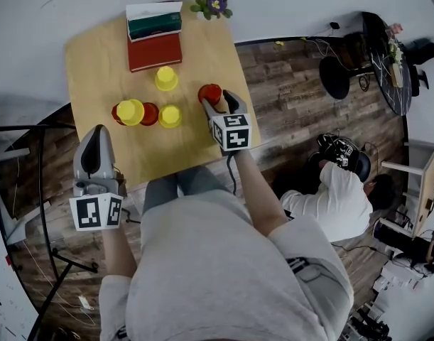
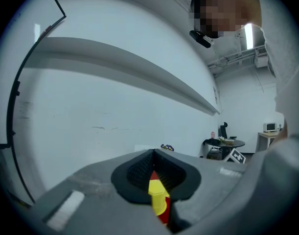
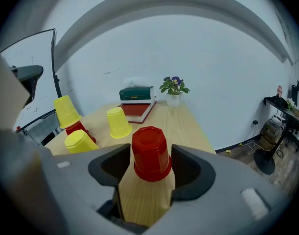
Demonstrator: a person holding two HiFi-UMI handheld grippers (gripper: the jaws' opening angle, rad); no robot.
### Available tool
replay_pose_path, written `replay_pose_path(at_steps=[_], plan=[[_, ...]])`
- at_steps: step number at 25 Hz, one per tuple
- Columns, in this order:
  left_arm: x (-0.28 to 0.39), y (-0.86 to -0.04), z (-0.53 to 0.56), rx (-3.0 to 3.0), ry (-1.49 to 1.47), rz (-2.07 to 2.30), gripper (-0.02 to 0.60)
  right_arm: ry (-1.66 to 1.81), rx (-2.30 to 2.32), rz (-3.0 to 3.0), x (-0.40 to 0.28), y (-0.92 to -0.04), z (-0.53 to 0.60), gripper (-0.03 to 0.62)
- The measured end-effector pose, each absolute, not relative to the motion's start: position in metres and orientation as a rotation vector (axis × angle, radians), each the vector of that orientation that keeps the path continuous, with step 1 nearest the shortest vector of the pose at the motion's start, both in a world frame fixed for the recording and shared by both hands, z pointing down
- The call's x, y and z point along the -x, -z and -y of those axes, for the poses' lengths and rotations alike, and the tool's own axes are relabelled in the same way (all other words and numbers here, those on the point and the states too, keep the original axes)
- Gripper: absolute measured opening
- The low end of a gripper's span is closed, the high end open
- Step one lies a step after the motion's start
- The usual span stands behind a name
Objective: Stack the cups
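- Your right gripper (image 1: 219, 104): jaws wide, straddling the red cup (image 3: 150, 153), pads not clamping it.
- That cup stands mouth-down on the table (image 1: 96, 62), at 3 o'clock of the cup group.
- Your left gripper (image 1: 97, 139): jaws pressed together, nothing in them, off the table's 7 o'clock corner.
- At 9 o'clock, the tilted yellow cup (image 1: 131, 110) sits over the lower red cup (image 1: 116, 114). The second red cup (image 1: 150, 114) is just beside, at its 3.
- 2 loose, mouth-down: the far yellow cup (image 1: 166, 78) at 12, the middle yellow cup (image 1: 170, 116) mid-group.
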State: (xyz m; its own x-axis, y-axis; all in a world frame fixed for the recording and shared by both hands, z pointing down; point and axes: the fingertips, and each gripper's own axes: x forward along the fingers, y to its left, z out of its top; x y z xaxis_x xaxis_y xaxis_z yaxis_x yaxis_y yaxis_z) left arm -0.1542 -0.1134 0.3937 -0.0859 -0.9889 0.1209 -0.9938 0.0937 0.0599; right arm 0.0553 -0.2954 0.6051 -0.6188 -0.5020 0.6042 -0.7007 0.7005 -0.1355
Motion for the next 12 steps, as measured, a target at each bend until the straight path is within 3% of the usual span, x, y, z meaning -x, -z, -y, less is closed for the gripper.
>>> replay_pose_path(at_steps=[12], plan=[[0.161, -0.389, 0.112, -2.066, -0.031, 2.212, 0.005, -0.446, -0.98, 2.452, -0.05, -0.568, 0.285, 0.224]])
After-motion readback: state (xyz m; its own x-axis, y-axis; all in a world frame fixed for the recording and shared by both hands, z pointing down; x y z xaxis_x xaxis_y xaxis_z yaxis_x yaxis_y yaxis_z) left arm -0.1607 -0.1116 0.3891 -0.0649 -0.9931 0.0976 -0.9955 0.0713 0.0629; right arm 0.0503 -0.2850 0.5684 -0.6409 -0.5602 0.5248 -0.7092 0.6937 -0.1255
